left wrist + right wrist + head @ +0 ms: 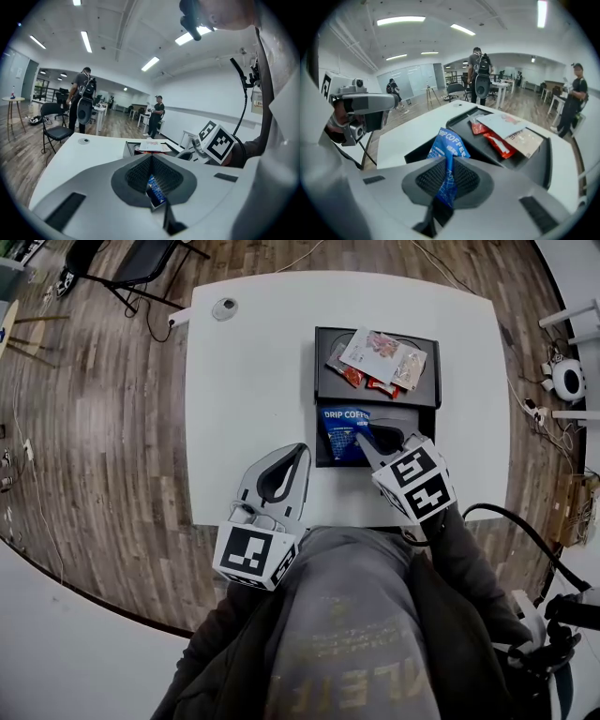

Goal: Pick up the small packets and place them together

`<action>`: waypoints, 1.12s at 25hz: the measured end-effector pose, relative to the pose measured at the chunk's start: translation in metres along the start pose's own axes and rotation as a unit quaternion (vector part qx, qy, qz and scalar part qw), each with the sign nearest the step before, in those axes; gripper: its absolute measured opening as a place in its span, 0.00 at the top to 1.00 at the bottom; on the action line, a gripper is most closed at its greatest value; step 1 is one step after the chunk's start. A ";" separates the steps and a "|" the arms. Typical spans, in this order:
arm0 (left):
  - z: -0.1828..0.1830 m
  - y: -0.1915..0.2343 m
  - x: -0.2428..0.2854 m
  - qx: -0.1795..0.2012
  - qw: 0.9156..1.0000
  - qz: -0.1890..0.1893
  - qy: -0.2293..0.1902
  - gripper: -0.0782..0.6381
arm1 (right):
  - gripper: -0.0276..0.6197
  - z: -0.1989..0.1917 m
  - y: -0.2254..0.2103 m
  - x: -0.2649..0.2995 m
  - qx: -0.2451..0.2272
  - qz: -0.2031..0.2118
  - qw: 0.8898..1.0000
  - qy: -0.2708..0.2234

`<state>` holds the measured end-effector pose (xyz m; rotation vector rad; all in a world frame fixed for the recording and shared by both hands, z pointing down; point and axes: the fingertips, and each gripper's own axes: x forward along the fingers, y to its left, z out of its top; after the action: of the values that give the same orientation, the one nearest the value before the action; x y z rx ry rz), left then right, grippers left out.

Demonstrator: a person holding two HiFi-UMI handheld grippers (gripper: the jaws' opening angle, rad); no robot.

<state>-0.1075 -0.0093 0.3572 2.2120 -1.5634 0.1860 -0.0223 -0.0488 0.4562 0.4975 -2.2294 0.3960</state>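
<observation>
Item: blue drip-coffee packet (339,423), foil, flat and limp. It is located over the near compartment of the black tray (323,362) on the white table (244,381). Whether it sits clear of the compartment floor cannot be told. Holder: right gripper (361,439), angled down into the tray, jaws closed on the packet's near edge. The right gripper view shows the foil creased between the ribbed pads, with most of the packet standing free beyond them. Destination, as judged: the pile of packets (380,357) (white, red, tan) in the far compartment, just past the dividing wall. Second tool: left gripper (300,454), held over the table's near edge, well apart from the tray. Its jaws are drawn together, with a blue printed sliver (154,190) showing low between them; it may be another packet, but that cannot be confirmed. Hazards noted: the grip takes only a narrow strip of slick foil, so a quick swing or a roll of the hand could let the packet slide out short of the pile. The free end droops and could snag the dividing wall if it is carried too low. Letting go at a height over the pile could let the packet glide onto the tray rim or the table. A descent too deep into the pile could scatter the packets already gathered.
</observation>
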 end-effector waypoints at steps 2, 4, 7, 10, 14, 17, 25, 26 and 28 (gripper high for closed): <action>0.003 -0.006 -0.005 0.005 1.000 -0.005 -0.007 0.90 | 0.88 0.008 0.005 -0.013 -0.011 -0.010 1.000 -0.016; 0.006 -0.011 -0.013 0.010 1.000 -0.010 -0.014 0.90 | 0.88 0.018 0.013 -0.026 -0.018 -0.015 0.999 -0.035; 0.013 -0.018 -0.024 0.020 0.999 -0.016 -0.027 0.90 | 0.88 0.031 0.024 -0.047 -0.022 -0.021 0.998 -0.060; 0.022 -0.025 -0.025 0.032 0.998 -0.023 -0.039 0.90 | 0.88 0.041 0.015 -0.067 -0.024 -0.045 0.996 -0.080; 0.028 -0.030 -0.021 0.043 0.998 -0.027 -0.045 0.90 | 0.88 0.053 -0.018 -0.090 -0.006 -0.082 0.991 -0.106; 0.030 -0.029 -0.016 0.046 0.998 -0.024 -0.043 0.90 | 0.88 0.065 -0.050 -0.104 0.009 -0.107 0.987 -0.119; 0.026 -0.029 -0.005 0.035 0.999 0.005 -0.015 0.90 | 0.88 0.059 -0.117 -0.088 0.049 -0.113 0.989 -0.077; 0.025 -0.027 -0.003 0.032 0.999 0.009 -0.011 0.90 | 0.88 0.056 -0.122 -0.082 0.054 -0.111 0.990 -0.069; 0.022 -0.022 0.002 0.028 0.999 0.017 -0.003 0.90 | 0.87 0.052 -0.130 -0.071 0.063 -0.107 0.991 -0.058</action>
<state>-0.0896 -0.0137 0.3324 2.2310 -1.6187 0.2347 0.0484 -0.1694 0.3849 0.8368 -2.2411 0.4045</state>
